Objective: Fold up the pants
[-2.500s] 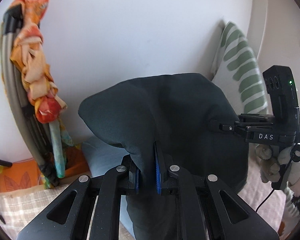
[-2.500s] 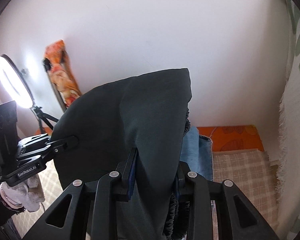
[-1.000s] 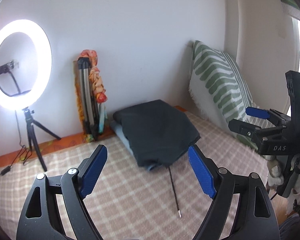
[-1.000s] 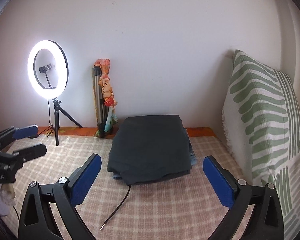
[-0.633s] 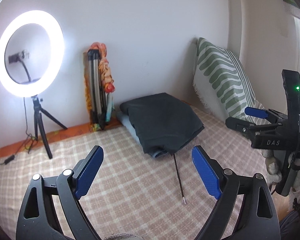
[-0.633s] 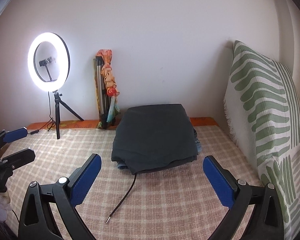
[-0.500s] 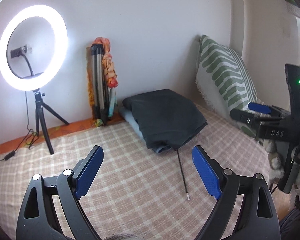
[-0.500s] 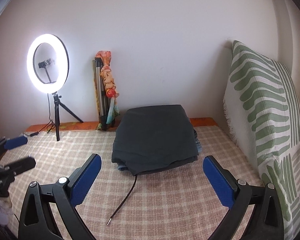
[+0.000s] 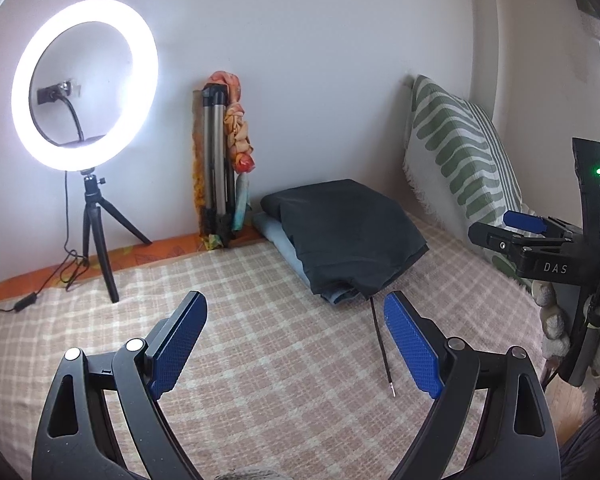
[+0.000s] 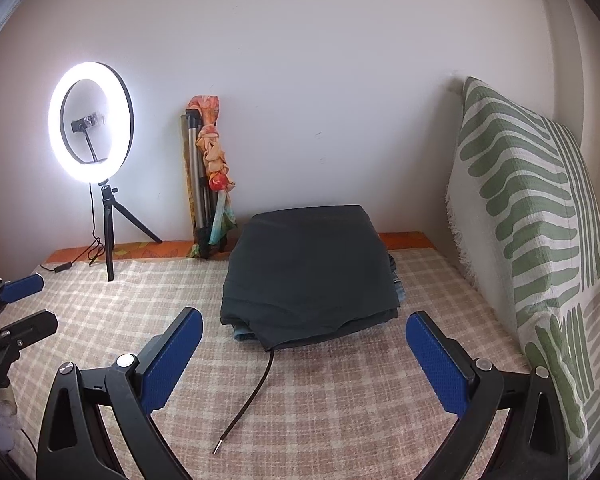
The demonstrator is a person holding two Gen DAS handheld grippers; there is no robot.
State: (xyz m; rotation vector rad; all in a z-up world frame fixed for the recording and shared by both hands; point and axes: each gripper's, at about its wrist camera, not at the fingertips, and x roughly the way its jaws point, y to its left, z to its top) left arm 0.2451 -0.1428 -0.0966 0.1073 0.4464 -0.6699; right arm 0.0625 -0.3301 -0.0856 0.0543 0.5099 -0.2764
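The dark folded pants [image 9: 348,236] [image 10: 312,272] lie on top of a folded blue garment [image 9: 284,246] at the back of the checked bed cover [image 9: 260,344], near the wall. A black drawstring [image 10: 248,400] trails from the pants toward me. My left gripper [image 9: 296,332] is open and empty, well in front of the pile. My right gripper [image 10: 304,348] is open and empty, just in front of the pile. Each gripper also shows at the edge of the other's view.
A lit ring light on a small tripod [image 9: 84,92] [image 10: 92,124] stands at the back left with its cable on the bed. A folded tripod wrapped in an orange scarf [image 9: 224,160] leans on the wall. A green striped pillow [image 10: 532,220] stands on the right.
Both grippers let go of the dark pants, opened, and pulled back from the pile. The pants now rest folded on the blue garment.
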